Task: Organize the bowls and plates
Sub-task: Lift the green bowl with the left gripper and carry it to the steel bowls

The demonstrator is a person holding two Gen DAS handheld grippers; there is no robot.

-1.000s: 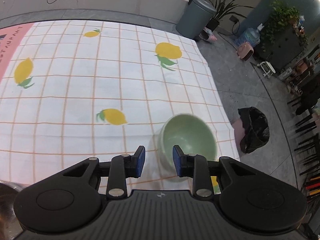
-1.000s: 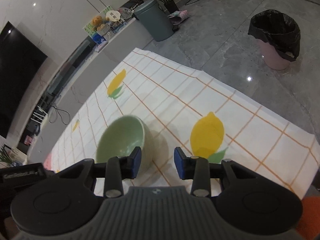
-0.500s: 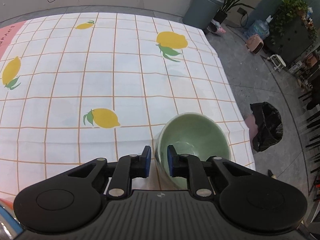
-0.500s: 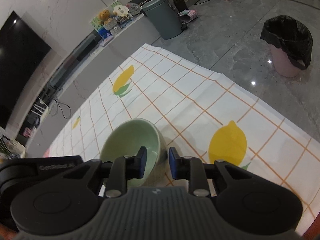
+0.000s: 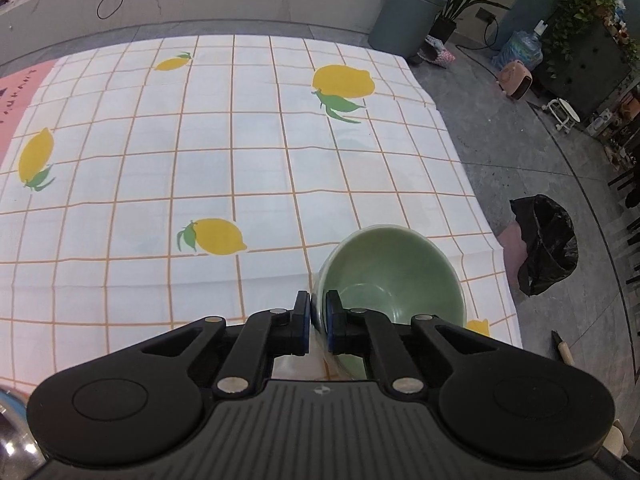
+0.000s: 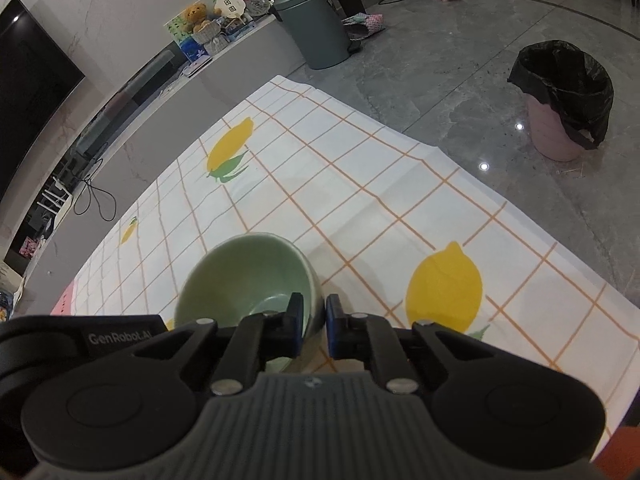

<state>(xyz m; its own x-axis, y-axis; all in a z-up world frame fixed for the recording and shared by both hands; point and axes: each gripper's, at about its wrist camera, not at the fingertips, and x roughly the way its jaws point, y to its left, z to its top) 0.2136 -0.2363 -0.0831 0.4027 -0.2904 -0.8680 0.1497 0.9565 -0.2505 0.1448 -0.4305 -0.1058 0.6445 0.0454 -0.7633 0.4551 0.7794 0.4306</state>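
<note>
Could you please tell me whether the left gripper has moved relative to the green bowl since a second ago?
Yes. The left gripper has advanced onto the pale green ceramic bowl on the lemon-print tablecloth; its jaws have just been closing and now clamp the rim.

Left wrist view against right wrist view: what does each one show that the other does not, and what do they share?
Only the left wrist view shows the left gripper shut on the bowl's rim, and a pink mat edge. Only the right wrist view shows the right gripper shut on the opposite rim, a dark screen on the wall and a teddy bear on the ledge. Both show the green bowl, the lemon tablecloth, the grey bin and the black-bagged bin.
</note>
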